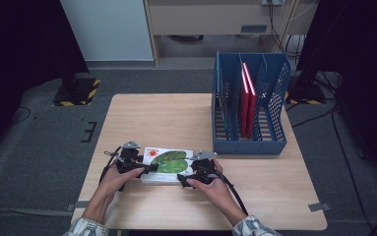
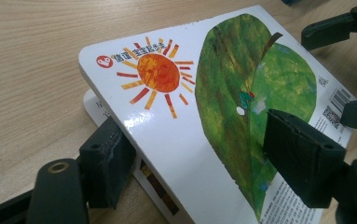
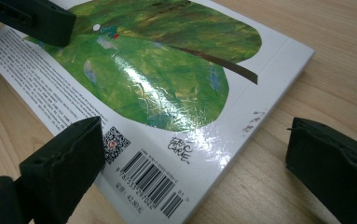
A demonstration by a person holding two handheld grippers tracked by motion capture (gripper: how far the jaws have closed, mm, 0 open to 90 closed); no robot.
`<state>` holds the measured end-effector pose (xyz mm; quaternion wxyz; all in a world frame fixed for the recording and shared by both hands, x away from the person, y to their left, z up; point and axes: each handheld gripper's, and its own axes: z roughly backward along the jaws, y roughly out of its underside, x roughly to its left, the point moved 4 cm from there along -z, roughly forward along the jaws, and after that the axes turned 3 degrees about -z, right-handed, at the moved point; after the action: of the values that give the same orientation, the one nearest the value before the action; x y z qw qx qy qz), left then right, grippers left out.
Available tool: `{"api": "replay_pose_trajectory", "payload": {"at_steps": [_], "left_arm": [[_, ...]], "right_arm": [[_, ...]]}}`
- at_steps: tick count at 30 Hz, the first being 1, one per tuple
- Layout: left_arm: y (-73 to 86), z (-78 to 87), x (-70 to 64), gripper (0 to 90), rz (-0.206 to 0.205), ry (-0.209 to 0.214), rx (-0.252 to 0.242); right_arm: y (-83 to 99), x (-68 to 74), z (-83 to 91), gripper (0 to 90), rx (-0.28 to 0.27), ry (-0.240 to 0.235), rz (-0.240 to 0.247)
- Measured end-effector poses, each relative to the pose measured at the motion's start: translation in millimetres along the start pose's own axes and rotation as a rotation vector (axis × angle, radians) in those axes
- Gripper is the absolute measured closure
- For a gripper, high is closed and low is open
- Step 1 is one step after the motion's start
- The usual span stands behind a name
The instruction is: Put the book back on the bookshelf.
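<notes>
A glossy white board book with a green leaf and an orange sun on its cover (image 1: pixel 167 160) sits at the near edge of the light wooden table (image 1: pixel 166 118), left of centre, between the person's two hands. In the left gripper view it is seen to rest on a second white-covered book (image 2: pixel 102 113) lying flat beneath it, and its near-left corner appears raised off that lower book. The left hand-held gripper (image 1: pixel 146 168) is closed on the leaf book, one jaw under the raised edge and the other pressing on the cover, so the grip looks secured. The right hand-held gripper (image 1: pixel 185 178) stands wide, one jaw over the barcode corner and the other on bare table beside the book's edge; it holds nothing. A blue plastic mesh file rack with upright dividers (image 1: pixel 251 105) stands at the far right of the table, well apart from the books, with two red books (image 1: pixel 248 101) upright in its middle compartment. Judged from this layout, the work is at an early stage: the leaf book is gripped on one side only and not yet clear of the table. Remaining: closing the right jaws, lifting, carrying to the rack, and standing the book in a compartment.
</notes>
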<state>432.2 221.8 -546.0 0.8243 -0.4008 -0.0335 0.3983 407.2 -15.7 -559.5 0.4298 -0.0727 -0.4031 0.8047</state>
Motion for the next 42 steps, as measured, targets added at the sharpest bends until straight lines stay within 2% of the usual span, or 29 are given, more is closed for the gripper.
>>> {"api": "replay_pose_trajectory", "payload": {"at_steps": [4,14,20,33,37,38,42], "left_arm": [[-0.2,-1.4,-3.0,25.9,-0.005,0.014,0.005],[0.1,0.5,-4.5,30.1,-0.017,0.022,0.019],[-1.1,2.0,-7.0,32.1,-0.027,0.022,0.008],[-1.7,5.9,-10.9,36.2,-0.047,0.03,-0.004],[-1.3,5.4,-12.2,38.0,-0.065,0.025,0.0],[-1.7,5.6,-12.2,38.5,-0.069,0.025,-0.002],[-1.5,5.9,-12.4,40.8,-0.076,0.03,-0.006]], "right_arm": [[-0.4,0.3,-3.8,2.2,-0.001,-0.027,-0.014],[-2.1,-0.5,-7.0,0.2,-0.005,-0.019,-0.004],[-5.3,-5.1,-9.1,0.1,-0.021,-0.011,-0.026],[-5.5,-7.7,-5.4,0.2,0.004,-0.029,-0.047],[-5.1,-9.4,-3.7,0.5,0.015,-0.022,-0.036],[-5.1,-9.8,-3.1,0.5,0.012,-0.026,-0.048],[-5.1,-13.8,-2.3,0.2,0.009,-0.03,-0.043]]}}
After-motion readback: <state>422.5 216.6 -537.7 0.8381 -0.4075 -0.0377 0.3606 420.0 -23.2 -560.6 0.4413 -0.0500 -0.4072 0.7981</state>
